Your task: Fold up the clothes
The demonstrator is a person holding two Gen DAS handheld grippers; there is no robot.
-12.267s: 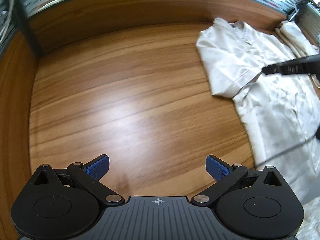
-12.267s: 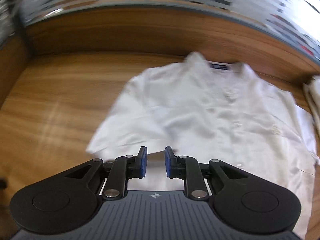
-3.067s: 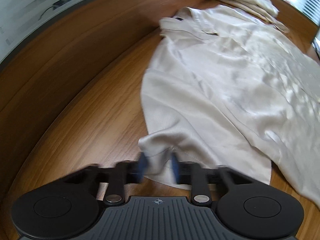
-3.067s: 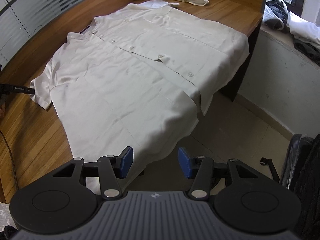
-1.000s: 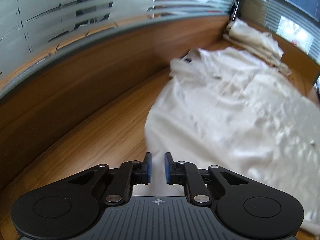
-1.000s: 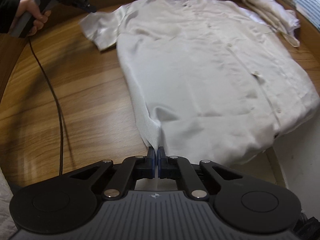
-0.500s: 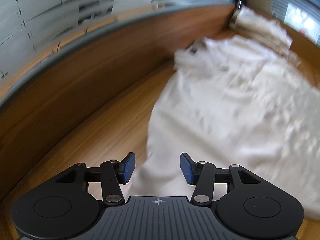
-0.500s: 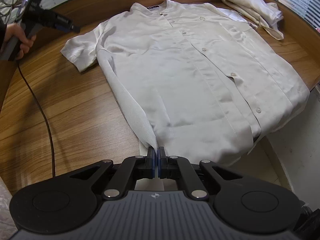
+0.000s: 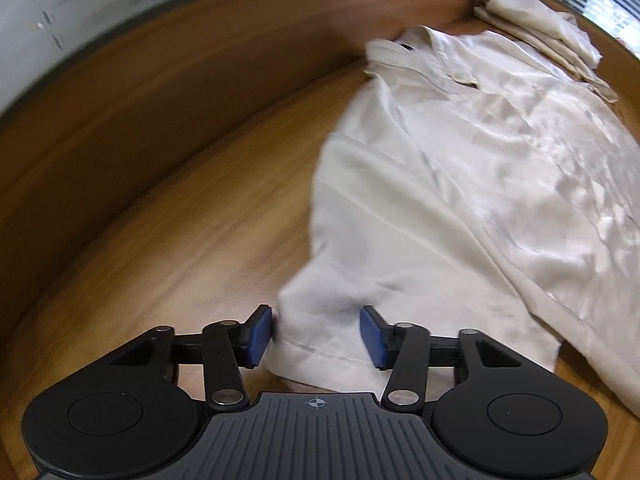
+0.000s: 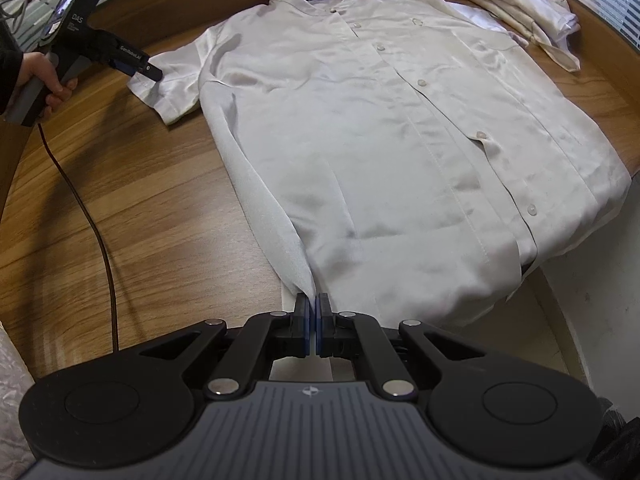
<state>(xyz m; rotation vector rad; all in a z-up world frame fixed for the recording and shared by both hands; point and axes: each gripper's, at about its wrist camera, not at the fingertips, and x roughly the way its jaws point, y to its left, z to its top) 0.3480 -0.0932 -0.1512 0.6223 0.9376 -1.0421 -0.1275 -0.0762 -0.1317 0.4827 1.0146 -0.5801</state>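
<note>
One table (image 10: 120, 216), wood, carries everything. One shirt (image 10: 360, 128) lies spread on it, buttoned front up, collar at the far end from the right gripper (image 10: 312, 332), hem nearest it and partly hanging over the table edge. No fold in it yet that I can see, so I'd call the task barely started: both sides, both sleeves and the lengthwise fold are all left. One pile of folded clothes (image 10: 520, 4) sits far ahead and to the right of the right gripper, beyond the shirt's shoulder; looks like finished work, item count not readable.

Two grippers. Right one is pressed together, pinching the shirt's near hem corner directly ahead of its fingers. Left gripper (image 9: 316, 334) is half spread with jaws closing; the sleeve (image 9: 360, 300) hem lies between the blue pads, not clamped yet. One hand (image 10: 40, 80) visible, holding the left gripper's handle; one cable (image 10: 92, 216) trails from it.
</note>
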